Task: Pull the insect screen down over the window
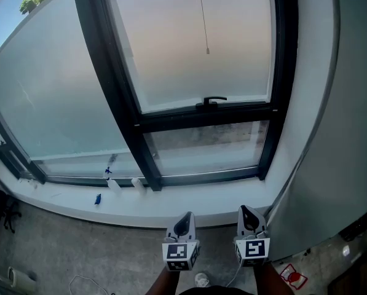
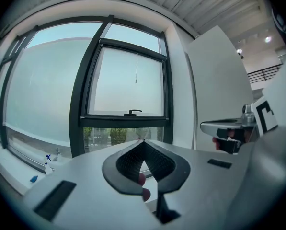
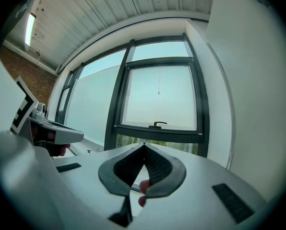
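A black-framed window (image 1: 201, 117) fills the wall ahead, with a black handle (image 1: 211, 101) on the sash's lower rail. A thin pull cord (image 1: 203, 17) hangs in front of the upper pane and ends in a small knob (image 1: 208, 51); the same cord (image 2: 136, 71) (image 3: 158, 83) shows in both gripper views. No screen is seen over the glass. My left gripper (image 1: 185, 216) and right gripper (image 1: 245, 209) are side by side low in the head view, well short of the sill, both shut and empty. The tips of the left gripper (image 2: 143, 141) and of the right gripper (image 3: 143, 144) point at the window.
A white sill (image 1: 189, 201) runs under the window, with two small spray bottles (image 1: 113, 182) and a blue item (image 1: 98, 198) at its left. A white wall (image 1: 337, 140) stands close on the right. A dark stand and cables (image 1: 2, 214) sit at far left on the grey floor.
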`<action>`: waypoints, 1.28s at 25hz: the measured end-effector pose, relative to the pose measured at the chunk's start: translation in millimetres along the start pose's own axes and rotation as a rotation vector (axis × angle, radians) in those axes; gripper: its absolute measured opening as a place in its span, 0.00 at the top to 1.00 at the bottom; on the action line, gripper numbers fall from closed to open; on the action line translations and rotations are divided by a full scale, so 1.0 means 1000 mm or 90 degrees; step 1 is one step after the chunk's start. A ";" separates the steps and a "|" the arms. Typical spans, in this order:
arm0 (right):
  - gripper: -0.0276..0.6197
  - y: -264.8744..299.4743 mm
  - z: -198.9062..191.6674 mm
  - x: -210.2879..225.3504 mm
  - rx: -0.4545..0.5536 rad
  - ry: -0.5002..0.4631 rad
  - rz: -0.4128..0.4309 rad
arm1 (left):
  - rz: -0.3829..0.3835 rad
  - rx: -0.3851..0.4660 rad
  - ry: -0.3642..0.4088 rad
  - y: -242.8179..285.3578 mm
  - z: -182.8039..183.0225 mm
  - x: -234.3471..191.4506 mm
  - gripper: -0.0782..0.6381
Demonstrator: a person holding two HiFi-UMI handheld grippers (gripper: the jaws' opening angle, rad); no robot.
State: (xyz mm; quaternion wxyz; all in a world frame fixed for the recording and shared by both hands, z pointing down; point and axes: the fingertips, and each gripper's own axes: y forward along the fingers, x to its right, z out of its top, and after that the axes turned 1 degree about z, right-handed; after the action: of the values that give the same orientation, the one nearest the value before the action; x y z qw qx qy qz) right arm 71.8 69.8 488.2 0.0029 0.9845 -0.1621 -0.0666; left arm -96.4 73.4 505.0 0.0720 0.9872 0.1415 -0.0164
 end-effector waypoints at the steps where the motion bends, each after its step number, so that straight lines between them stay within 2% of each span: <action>1: 0.95 0.004 0.001 -0.003 -0.001 0.000 -0.002 | -0.002 0.001 0.003 0.002 0.000 -0.006 0.89; 4: 0.95 0.017 0.003 -0.010 -0.003 -0.004 -0.006 | -0.014 0.003 0.016 0.012 -0.006 -0.019 0.89; 19: 0.95 0.046 0.004 -0.030 -0.009 0.007 -0.023 | -0.053 -0.002 0.019 0.033 -0.004 -0.044 0.89; 32: 0.95 0.055 0.004 -0.030 -0.009 -0.001 -0.018 | -0.043 0.006 0.007 0.042 -0.002 -0.055 0.89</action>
State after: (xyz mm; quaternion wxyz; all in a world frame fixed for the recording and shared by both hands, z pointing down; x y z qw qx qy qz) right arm 25.8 27.1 489.7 0.0084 0.9866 -0.1479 -0.0687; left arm -137.4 18.4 516.0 0.0661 0.9822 0.1751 -0.0144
